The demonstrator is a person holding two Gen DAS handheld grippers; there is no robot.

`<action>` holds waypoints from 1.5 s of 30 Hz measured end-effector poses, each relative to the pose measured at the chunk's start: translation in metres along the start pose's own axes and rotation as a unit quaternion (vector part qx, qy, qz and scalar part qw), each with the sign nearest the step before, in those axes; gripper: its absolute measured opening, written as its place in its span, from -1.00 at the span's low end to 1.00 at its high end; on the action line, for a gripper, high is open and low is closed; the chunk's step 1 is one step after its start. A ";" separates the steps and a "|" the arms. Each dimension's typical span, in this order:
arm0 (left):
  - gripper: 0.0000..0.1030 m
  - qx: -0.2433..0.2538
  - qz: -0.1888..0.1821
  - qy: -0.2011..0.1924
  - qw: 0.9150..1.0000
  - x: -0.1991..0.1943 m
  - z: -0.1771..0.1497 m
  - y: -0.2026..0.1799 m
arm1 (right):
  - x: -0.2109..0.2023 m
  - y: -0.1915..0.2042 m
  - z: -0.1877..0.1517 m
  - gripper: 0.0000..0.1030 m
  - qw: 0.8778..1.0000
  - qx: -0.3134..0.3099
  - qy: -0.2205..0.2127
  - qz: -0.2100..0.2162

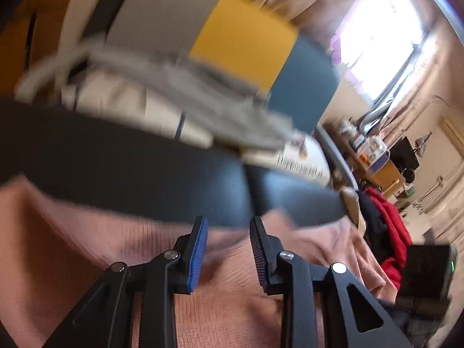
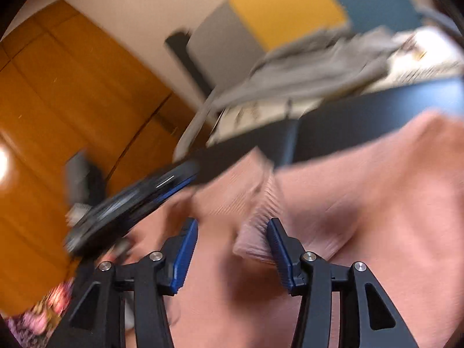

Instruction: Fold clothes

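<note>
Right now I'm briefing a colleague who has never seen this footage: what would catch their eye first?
The pink knit garment fills the lower half of both wrist views, spread over a dark surface. In the right wrist view its ribbed cuff lies between the open jaws of the right gripper; the left gripper is open above the fabric. Behind, a yellow panel and a bright window stand out.

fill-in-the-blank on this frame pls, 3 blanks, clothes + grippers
1. The ribbed knit sweater spread under both grippers is ____ in colour.
2. The right gripper has its jaws ____, a ribbed cuff lying between them.
3. Beyond the sweater, a rumpled ____ garment lies on the dark table; the left gripper holds nothing.

Missing words: pink; open; grey
</note>
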State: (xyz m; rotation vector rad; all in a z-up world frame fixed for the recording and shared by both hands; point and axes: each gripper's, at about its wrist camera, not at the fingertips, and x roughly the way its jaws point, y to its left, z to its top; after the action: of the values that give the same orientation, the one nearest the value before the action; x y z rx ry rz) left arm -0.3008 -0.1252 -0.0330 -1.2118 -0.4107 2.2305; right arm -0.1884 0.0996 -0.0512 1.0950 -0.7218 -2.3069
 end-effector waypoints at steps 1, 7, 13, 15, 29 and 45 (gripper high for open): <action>-0.44 -0.010 -0.006 0.025 1.000 0.007 -0.003 0.006 | 0.003 0.005 -0.009 0.00 1.000 -0.018 0.022 -0.004; -0.44 0.066 -0.032 0.043 0.996 -0.037 -0.050 0.002 | -0.023 0.010 -0.058 0.08 0.993 -0.081 0.047 -0.075; -0.33 0.009 -0.046 0.017 0.999 -0.056 -0.062 0.012 | -0.043 -0.014 -0.052 0.11 0.995 0.024 -0.002 -0.100; -0.31 -0.017 -0.052 0.029 0.998 -0.040 -0.056 0.012 | -0.033 -0.016 -0.040 0.10 0.993 0.041 -0.004 -0.107; -0.80 0.040 0.035 -0.001 0.999 -0.002 -0.009 -0.002 | 0.015 0.010 0.041 -0.87 0.967 -0.077 -0.024 -0.241; -0.57 -0.099 -0.016 0.003 0.995 0.004 0.004 0.063 | 0.012 -0.014 0.006 -0.65 0.988 -0.028 -0.008 -0.154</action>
State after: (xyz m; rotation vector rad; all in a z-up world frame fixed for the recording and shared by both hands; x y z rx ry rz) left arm -0.3266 -0.1731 -0.0660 -1.3008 -0.6569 2.2002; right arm -0.2024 0.1045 -0.0637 1.2371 -0.5179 -2.5771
